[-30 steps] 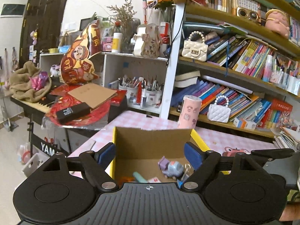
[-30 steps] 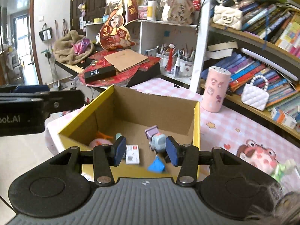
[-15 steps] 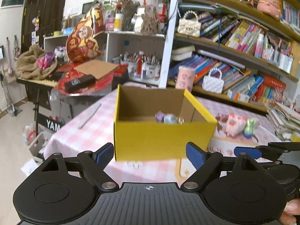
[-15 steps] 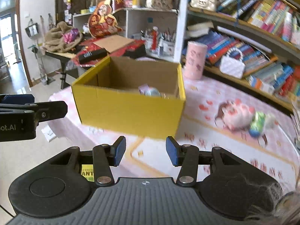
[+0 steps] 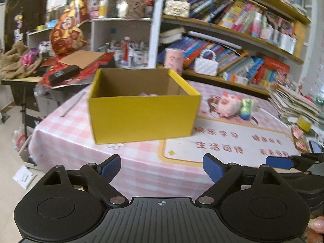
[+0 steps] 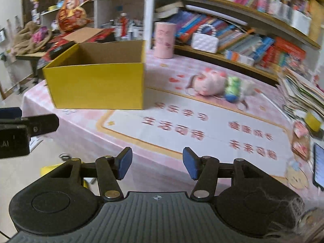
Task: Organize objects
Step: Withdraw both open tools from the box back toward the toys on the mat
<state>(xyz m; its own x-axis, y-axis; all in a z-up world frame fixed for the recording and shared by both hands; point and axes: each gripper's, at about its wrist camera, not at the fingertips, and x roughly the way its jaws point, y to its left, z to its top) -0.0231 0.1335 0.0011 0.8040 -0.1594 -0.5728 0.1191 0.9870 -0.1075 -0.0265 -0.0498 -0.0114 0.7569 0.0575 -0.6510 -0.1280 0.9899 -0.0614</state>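
Note:
A yellow cardboard box (image 5: 141,115) (image 6: 97,85) stands on the pink checked tablecloth (image 5: 81,149) (image 6: 182,105), with small toys just showing over its rim. A pink plush pig (image 5: 228,105) (image 6: 210,81) and a green toy (image 5: 246,109) (image 6: 232,89) lie to the box's right. My left gripper (image 5: 162,167) hangs off the table's near edge, jaws opening, with nothing between them. My right gripper (image 6: 157,166) is also back from the table, jaws opening and empty. The right gripper's blue fingers (image 5: 279,162) show at the right of the left wrist view.
A pink cylinder (image 6: 164,40) and a white quilted bag (image 6: 205,41) stand behind the box by crowded bookshelves. A stack of books and papers (image 5: 293,103) and a phone (image 6: 319,166) sit at the table's right edge. A cluttered keyboard stand (image 5: 60,73) is at left.
Both grippers have pulled back from above the box to beyond the table's near edge. Both sets of jaws stand wider than before. The box has not moved.

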